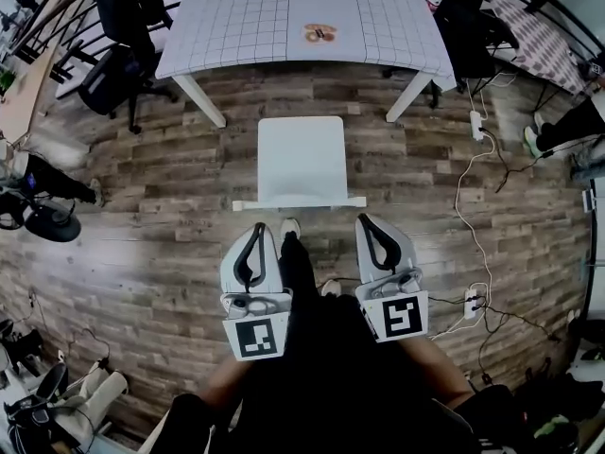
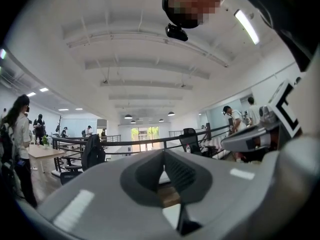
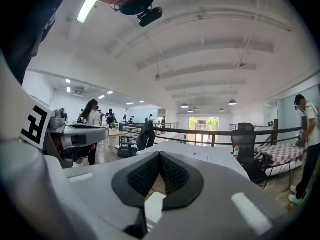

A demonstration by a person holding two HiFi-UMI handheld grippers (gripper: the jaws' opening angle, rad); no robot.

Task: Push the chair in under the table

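- Head view: the white chair stands on the wooden floor, pulled out from the white table. Its seat is clear of the tabletop's near edge and lines up between the two front legs. Its backrest faces the person.
- Both tools sit just behind that backrest, the left gripper near its left end and the right gripper near its right end. I cannot tell whether either tip touches it.
- Left gripper view: the jaws are pressed together with nothing between them. A white patch of the chair shows low through the hollow in the pads.
- Right gripper view: these jaws are also closed and empty. The chair lies just below the tips, with the table ahead.
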